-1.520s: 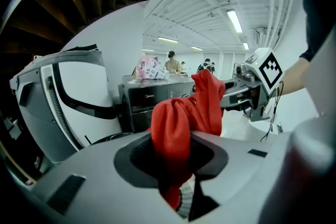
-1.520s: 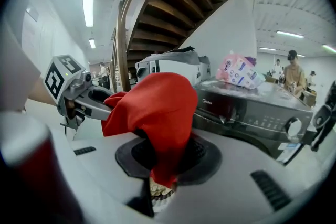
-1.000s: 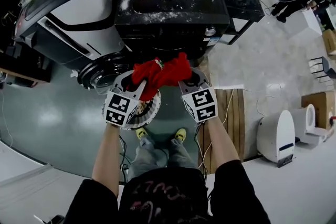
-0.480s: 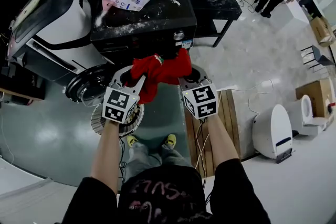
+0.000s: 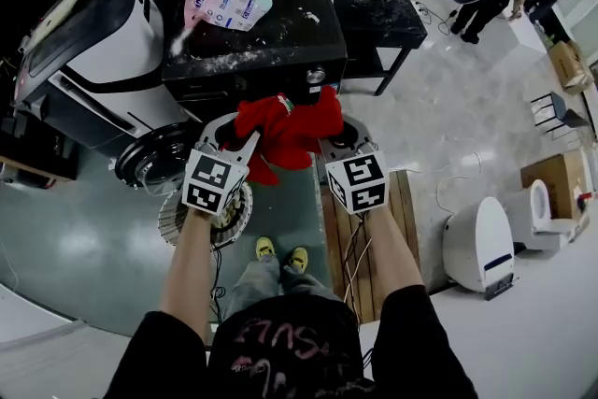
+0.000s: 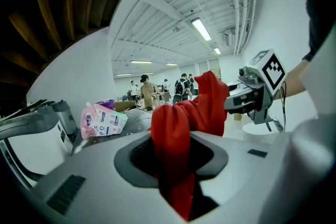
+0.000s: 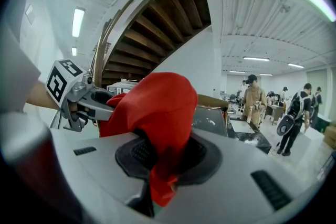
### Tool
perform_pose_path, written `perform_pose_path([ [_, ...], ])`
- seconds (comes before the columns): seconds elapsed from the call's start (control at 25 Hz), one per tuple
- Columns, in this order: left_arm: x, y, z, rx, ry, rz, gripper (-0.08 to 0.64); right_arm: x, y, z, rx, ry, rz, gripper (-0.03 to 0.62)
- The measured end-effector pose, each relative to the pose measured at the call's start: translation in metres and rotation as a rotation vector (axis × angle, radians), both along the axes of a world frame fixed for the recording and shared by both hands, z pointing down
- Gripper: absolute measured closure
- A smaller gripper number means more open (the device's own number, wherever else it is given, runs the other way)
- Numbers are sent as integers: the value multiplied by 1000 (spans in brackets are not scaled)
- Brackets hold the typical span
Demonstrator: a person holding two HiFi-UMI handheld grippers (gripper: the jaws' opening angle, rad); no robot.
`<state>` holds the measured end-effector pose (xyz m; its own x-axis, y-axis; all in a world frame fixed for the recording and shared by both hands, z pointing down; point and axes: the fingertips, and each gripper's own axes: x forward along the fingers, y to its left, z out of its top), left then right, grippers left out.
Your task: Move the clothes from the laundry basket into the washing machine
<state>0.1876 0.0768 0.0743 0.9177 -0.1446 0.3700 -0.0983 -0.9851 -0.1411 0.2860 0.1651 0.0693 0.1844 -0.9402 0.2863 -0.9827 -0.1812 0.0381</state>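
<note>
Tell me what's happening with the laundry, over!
Status: left tool, right tool both shut on red cloth garment. Garment held up before black front-loading washing machine. Its round door open, nothing seen blocking.

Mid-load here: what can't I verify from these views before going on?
- Laundry basket contents: head view, covered by the left claw and forearm.
- Washing machine drum opening: head view, hidden under its top and behind the red garment.
- Right claw pads: right gripper view, buried in the cloth.
</note>
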Motion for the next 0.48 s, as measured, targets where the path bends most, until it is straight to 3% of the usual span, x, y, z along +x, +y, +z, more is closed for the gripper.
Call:
perform_pose_path([
  [0.48,-8,-42,15,-25,7,35,423,-8,-41,18,-39,-21,44,520],
])
